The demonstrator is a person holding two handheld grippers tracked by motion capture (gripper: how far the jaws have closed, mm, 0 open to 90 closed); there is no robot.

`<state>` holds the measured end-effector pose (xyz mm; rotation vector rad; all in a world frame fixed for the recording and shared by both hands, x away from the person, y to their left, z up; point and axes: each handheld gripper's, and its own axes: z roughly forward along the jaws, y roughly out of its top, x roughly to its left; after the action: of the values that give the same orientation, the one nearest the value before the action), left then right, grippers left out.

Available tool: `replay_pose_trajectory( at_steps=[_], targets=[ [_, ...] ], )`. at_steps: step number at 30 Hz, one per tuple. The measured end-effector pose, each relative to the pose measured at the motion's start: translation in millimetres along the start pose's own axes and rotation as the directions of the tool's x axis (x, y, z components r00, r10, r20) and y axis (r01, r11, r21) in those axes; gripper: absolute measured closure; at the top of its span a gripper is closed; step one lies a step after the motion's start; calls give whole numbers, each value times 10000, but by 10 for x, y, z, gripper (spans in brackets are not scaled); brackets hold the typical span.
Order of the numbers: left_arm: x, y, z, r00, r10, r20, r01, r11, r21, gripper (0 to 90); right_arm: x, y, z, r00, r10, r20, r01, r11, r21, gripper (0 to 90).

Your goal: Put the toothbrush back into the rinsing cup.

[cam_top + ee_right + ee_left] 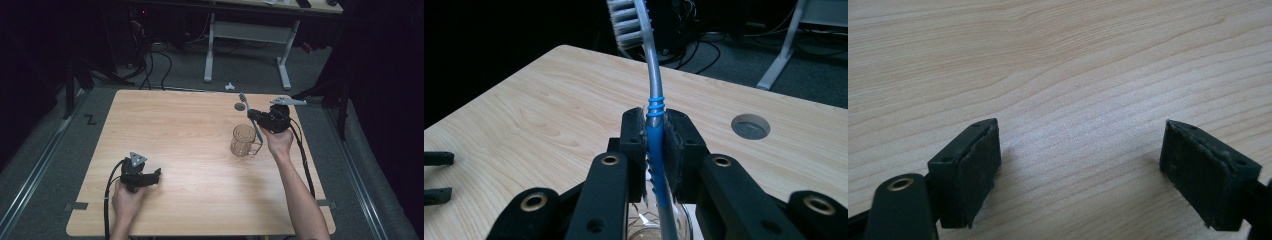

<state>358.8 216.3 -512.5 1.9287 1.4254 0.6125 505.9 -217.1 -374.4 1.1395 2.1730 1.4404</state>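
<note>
The right gripper [655,145] is shut tight on a toothbrush [652,95]. It pinches the blue part of the handle, and the bristles point up and away, toward the far side of the bench [190,135]. The bottom end of the handle goes down into a clear glass mug [244,140], which stands on the right side of the bench, just below the gripper. It looks like the toothbrush is either being put into the mug or being lifted out of it; I cannot tell which from here. If it is going in, the next move is to lower it a bit more and then open the jaws, so the brush can lean on the rim. That has to be gentle, or the mug could tip. The left gripper [139,175] rests low on the near left part of the bench, well apart from the mug. Its jaws are wide open and there is nothing between them, just bare wood.
</note>
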Motion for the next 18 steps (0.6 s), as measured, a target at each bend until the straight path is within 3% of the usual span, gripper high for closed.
replay_pose_trajectory(
  at_steps=[18],
  targets=[
    [-1, 0, 1, 10000, -19, 7, 19, 10000, -13, 172, 0, -32, 58, 10000, -85, -31, 85, 9999, -95, 796]
  ],
)
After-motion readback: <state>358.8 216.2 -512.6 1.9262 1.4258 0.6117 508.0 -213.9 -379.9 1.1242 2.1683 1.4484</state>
